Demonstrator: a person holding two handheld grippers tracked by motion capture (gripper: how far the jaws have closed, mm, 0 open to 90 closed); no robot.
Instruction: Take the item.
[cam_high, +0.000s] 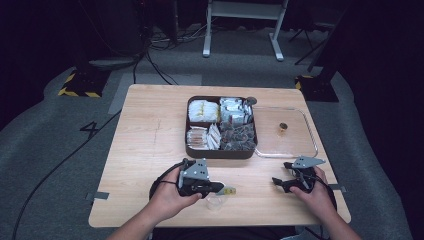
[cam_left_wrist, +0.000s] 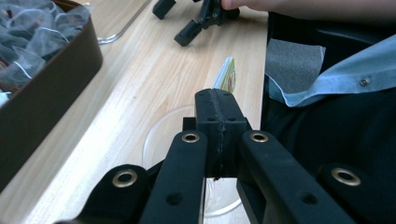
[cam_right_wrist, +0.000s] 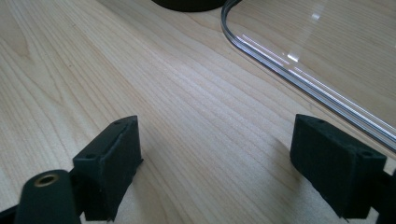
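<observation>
A: Left gripper (cam_high: 223, 189), lower centre of the high view: jaws pressed tight together w/ a thin yellow-green packet (cam_high: 229, 190) pinched at the tip. In the left gripper view the packet (cam_left_wrist: 225, 74) sticks up just beyond the closed jaws, yellow face w/ a pale edge.

B: And under it?

A: A clear plastic cup (cam_high: 216, 202), right below the gripper near the bottom edge of the counter (cam_high: 150, 130). In the left gripper view the cup's rim (cam_left_wrist: 161, 135) curves round behind the jaws, centre-bottom of the frame. Can't tell if the packet touches it.

B: Right gripper?

A: Right gripper (cam_high: 280, 183), lower right of the high view, jaws spread wide, nothing between them. Right gripper view: the two black pads (cam_right_wrist: 112, 158) sit at bottom left and bottom right w/ bare wood in between, low over the counter.

B: What else is up there?

A: Dark brown tray (cam_high: 220, 151) in the middle of the frame, 4 compartments full of wrapped sachets: pale yellow ones upper left, silvery upper right, tan and white lower left, dark mesh ones lower right. Just right of it, touching or nearly so, lies a clear lid (cam_high: 312, 135) w/ a small brown knob (cam_high: 283, 127) on it. Its rounded corner (cam_right_wrist: 261, 46) shows at the upper right of the right gripper view.
</observation>
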